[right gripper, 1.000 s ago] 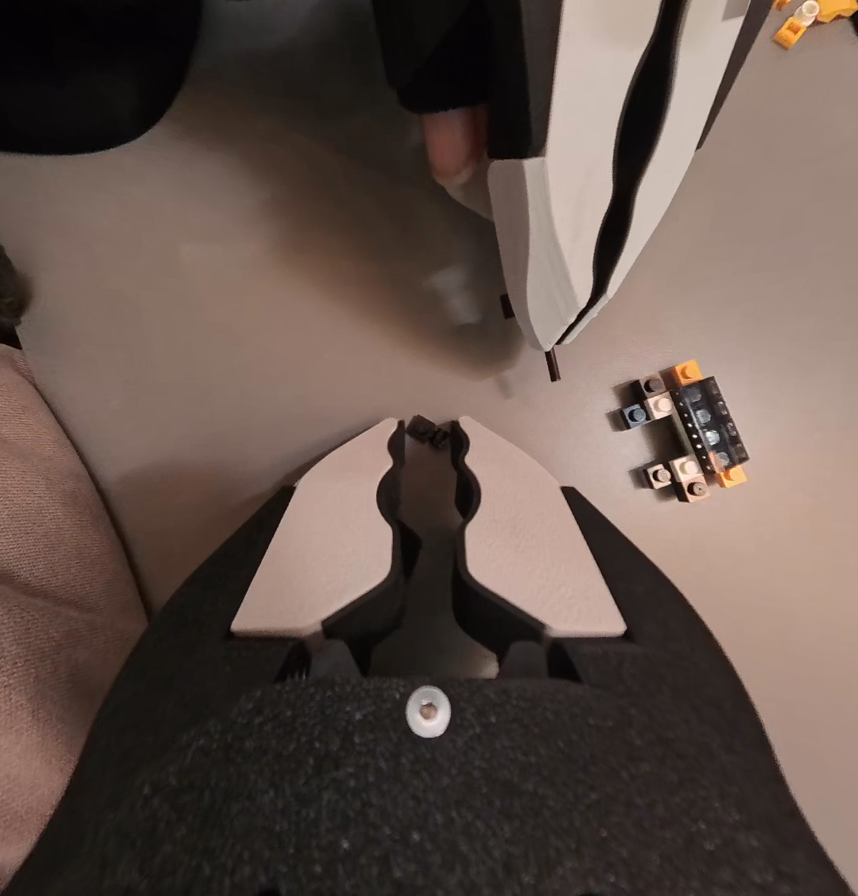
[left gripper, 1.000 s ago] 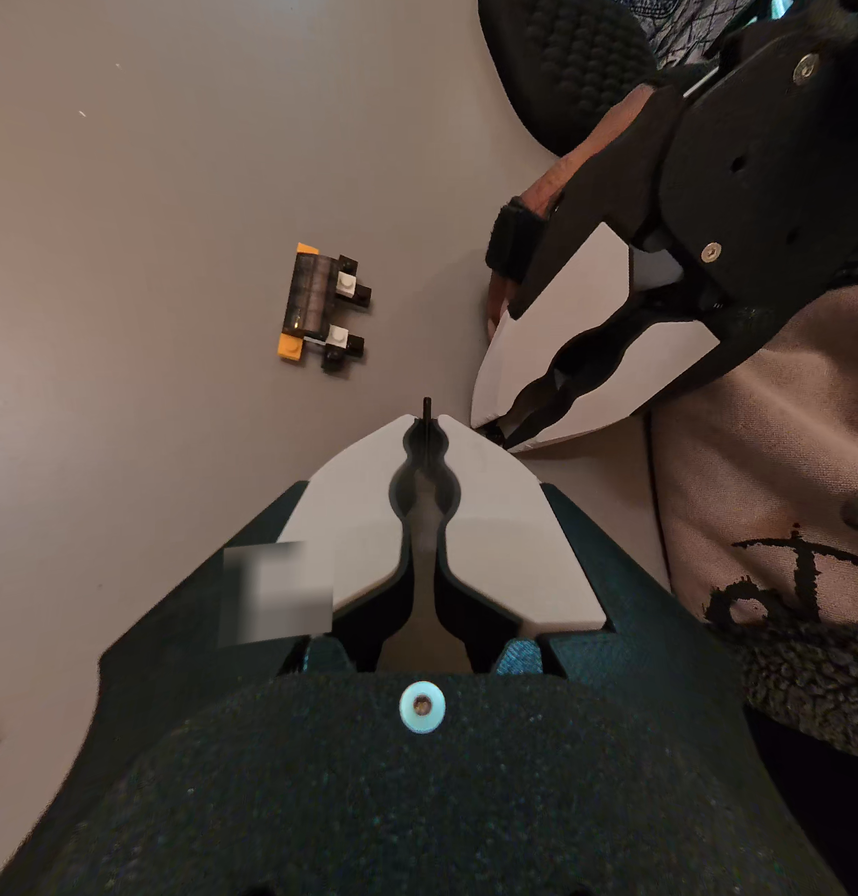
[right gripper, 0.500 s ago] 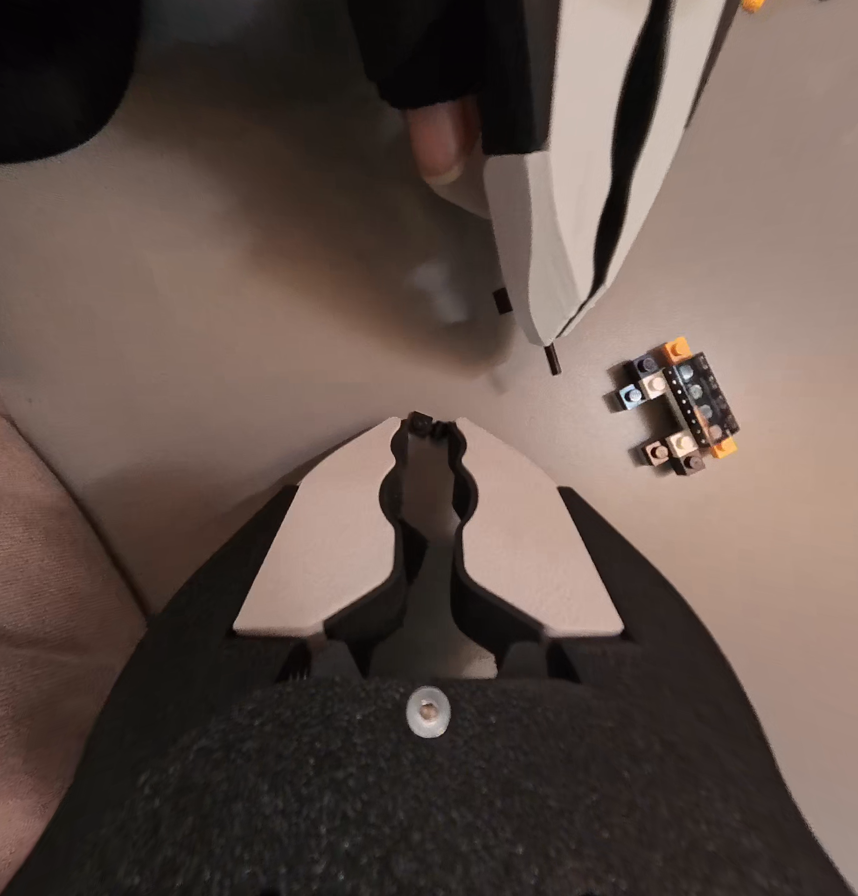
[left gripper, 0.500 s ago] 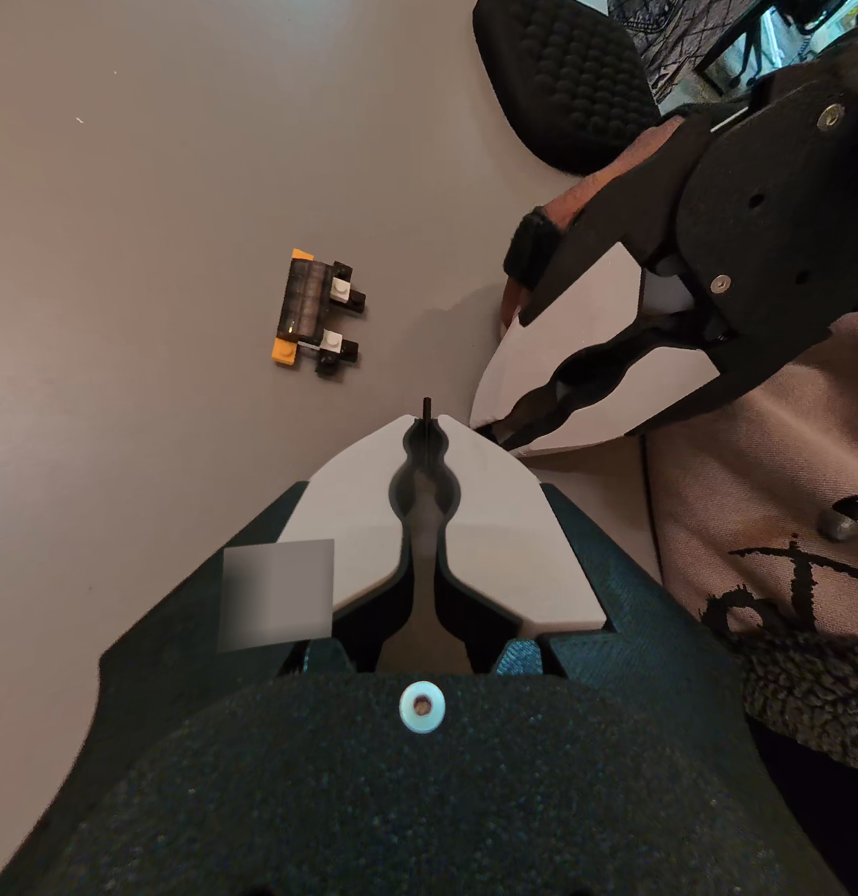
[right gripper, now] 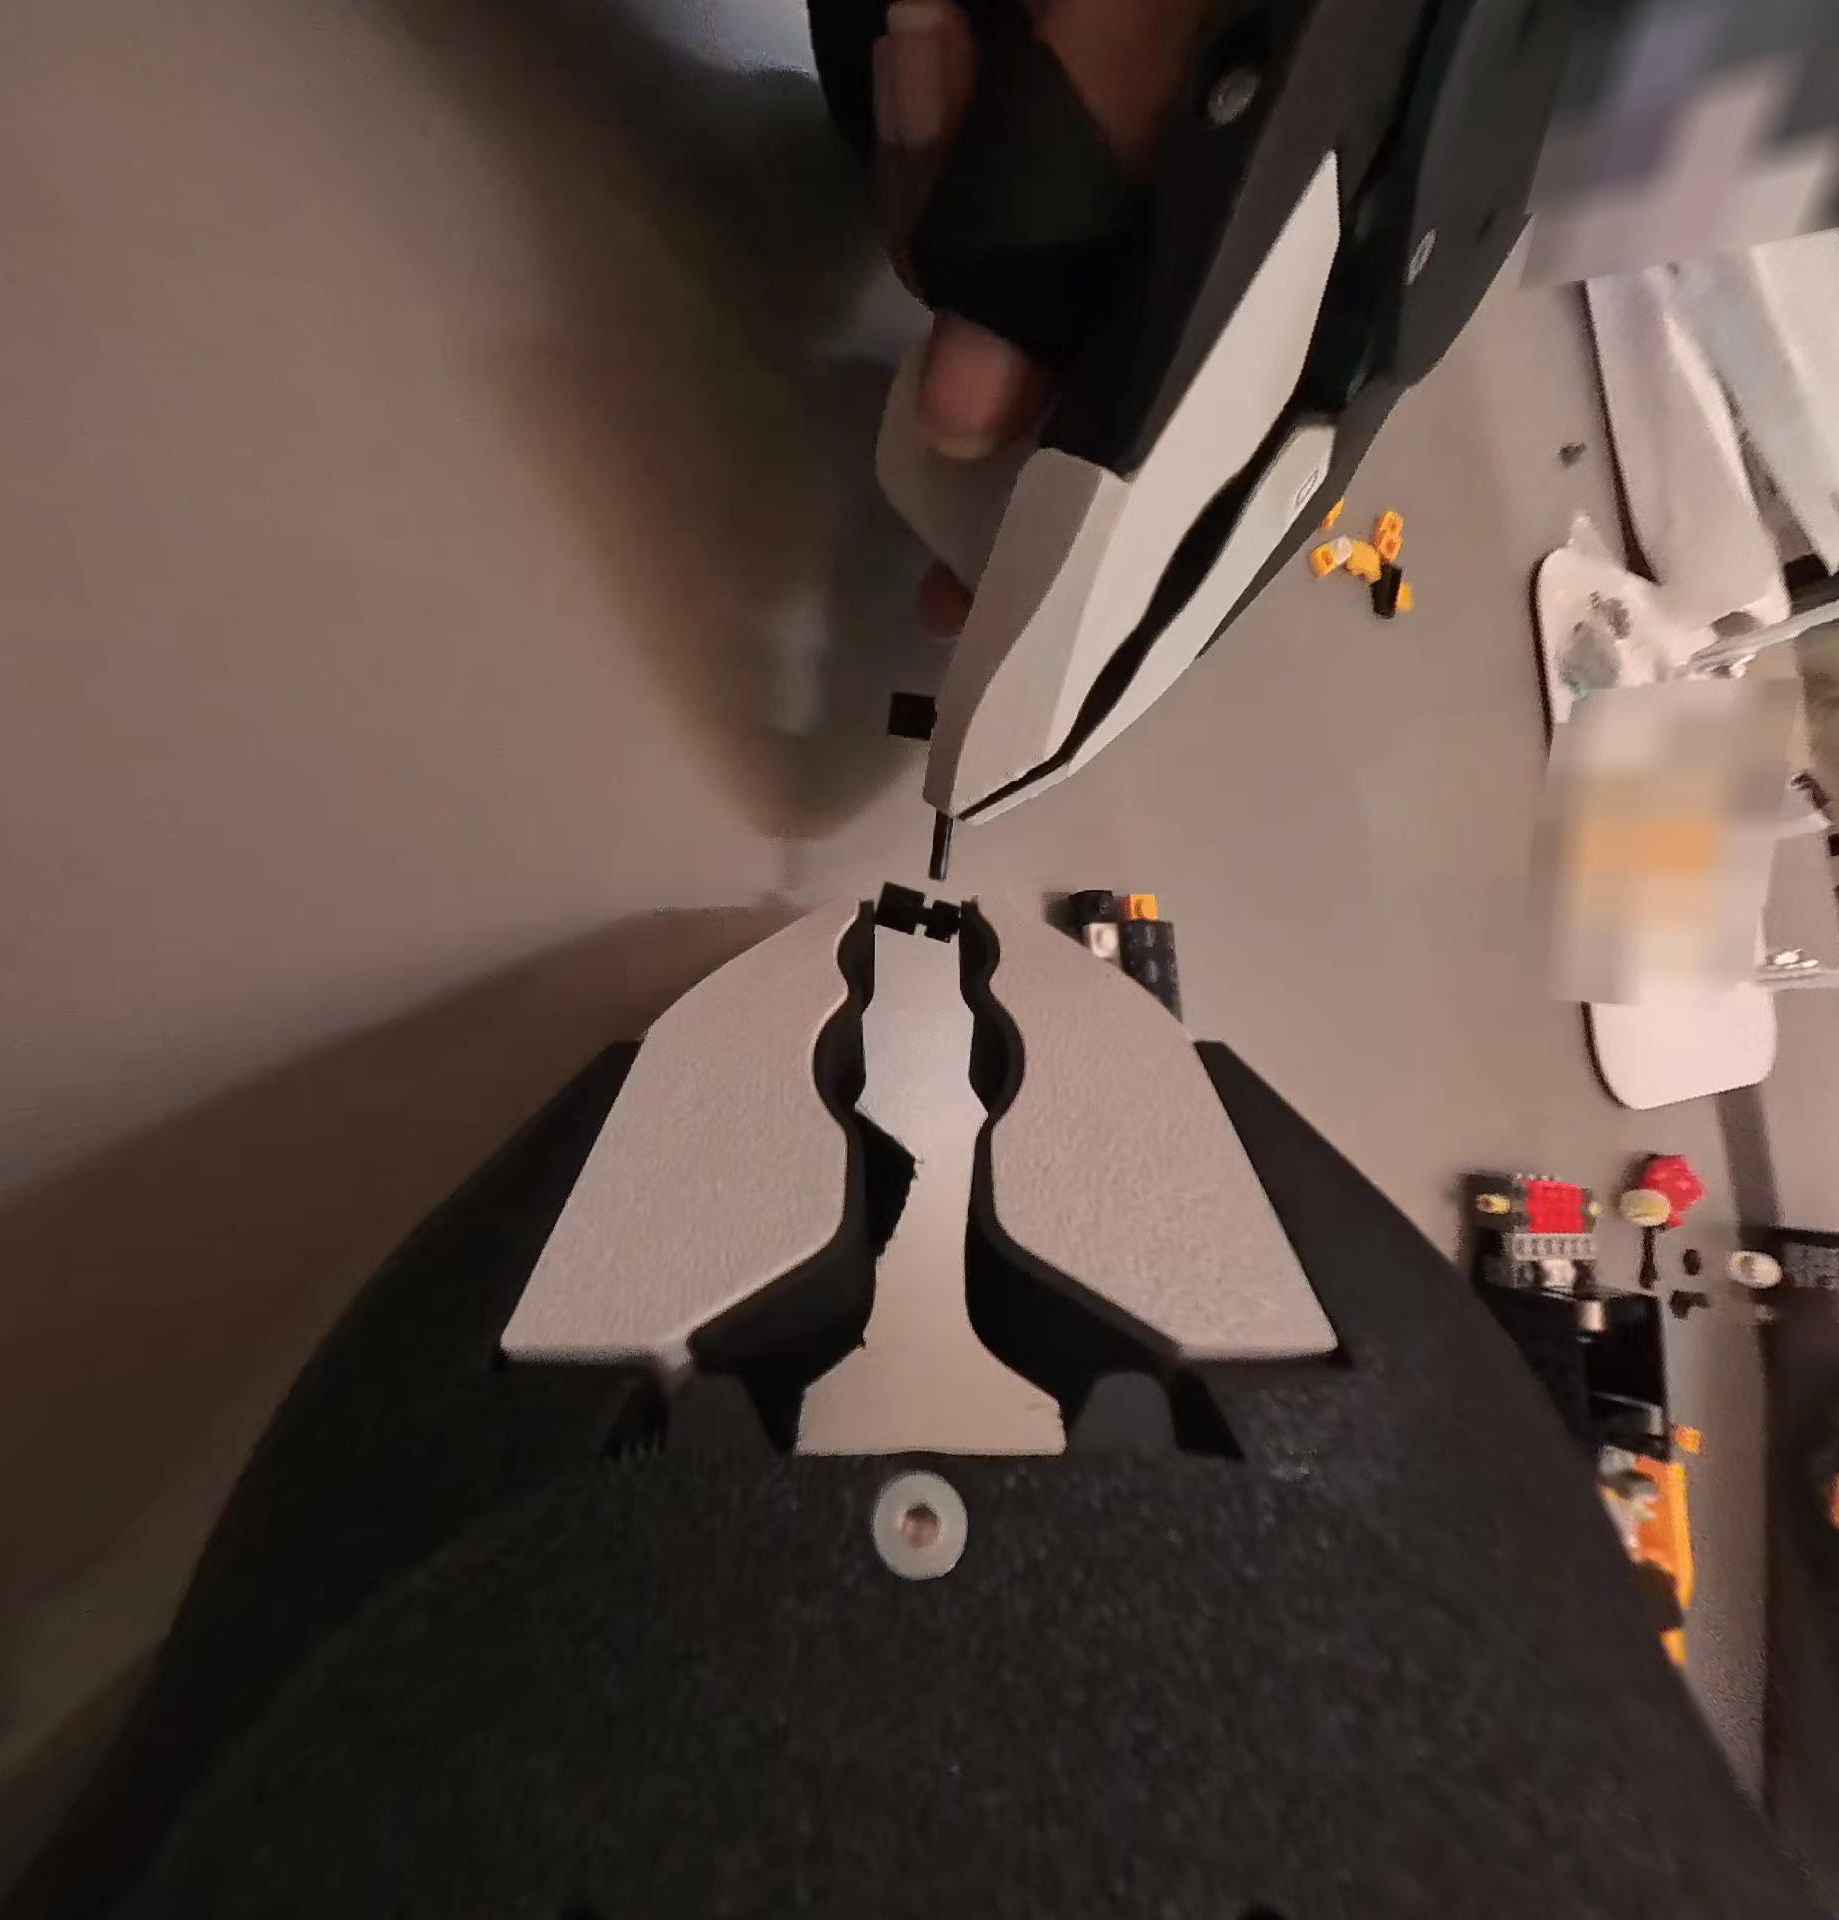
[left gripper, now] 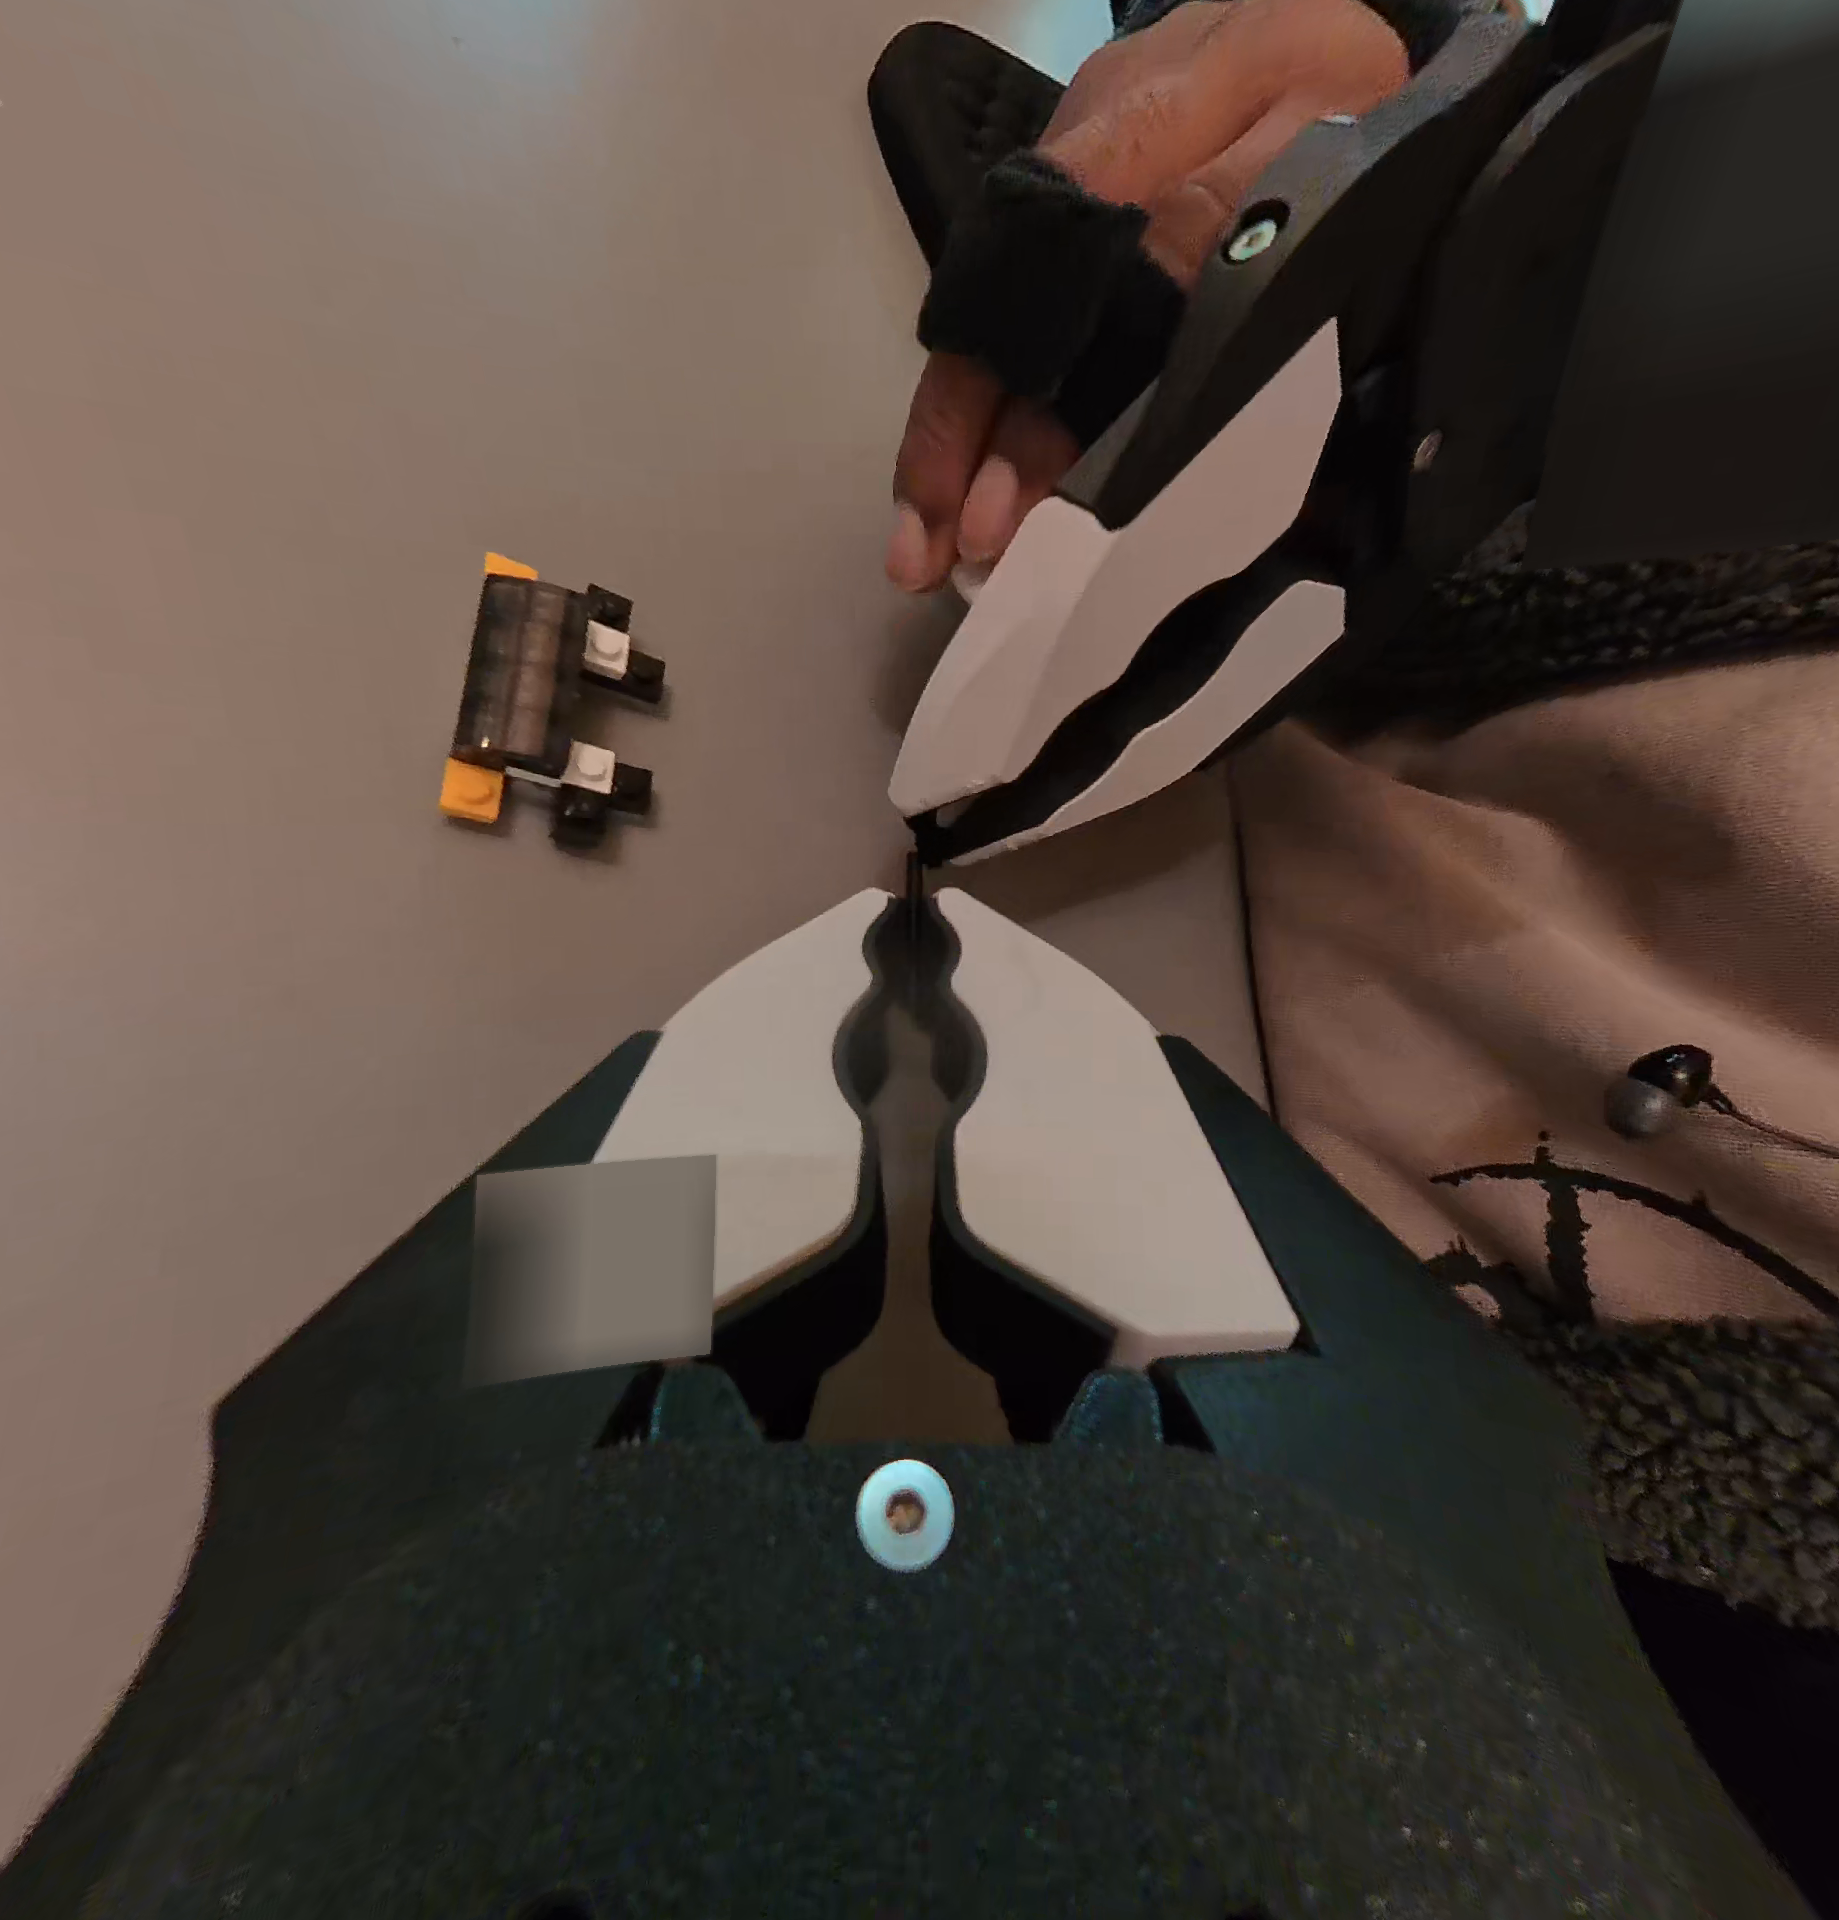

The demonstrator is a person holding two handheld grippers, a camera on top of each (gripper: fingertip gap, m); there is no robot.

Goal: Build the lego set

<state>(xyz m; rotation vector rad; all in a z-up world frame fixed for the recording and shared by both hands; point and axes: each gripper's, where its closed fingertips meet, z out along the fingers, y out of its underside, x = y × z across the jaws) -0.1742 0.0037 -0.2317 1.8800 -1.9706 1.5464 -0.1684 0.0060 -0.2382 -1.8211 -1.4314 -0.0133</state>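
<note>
Left wrist view shows, nearest, the left gripper [left gripper: 910, 896] clamped on a thin black pin [left gripper: 912, 878] whose tip pokes out past its fingertips. Just beyond, almost touching that tip, the right gripper [left gripper: 936, 826] comes in from the upper right, held by a hand [left gripper: 1154, 208] in a fingerless black glove. Right wrist view makes its load clearer: the jaws stand a little apart, pinching a small black connector piece [right gripper: 920, 914] across the tips, with the pin [right gripper: 939, 831] hanging just above it, a sliver of gap between them.

The step in hand looks like mating the pin with the connector in mid-air. The next move probably calls for lining the pin's axis up with whichever hole in the connector takes it, then pressing the two grippers together without either part twisting in its grip.

Farther off on the grey bench [left gripper: 219, 312] lies one partly built assembly [left gripper: 541, 691]: a dark bar with two orange ends and two black-and-white arms. Beyond, in the right wrist view, sit one loose black brick [right gripper: 913, 715], a small heap of orange pieces [right gripper: 1362, 556], too blurred to count, and a black tray with red parts [right gripper: 1543, 1221].
</note>
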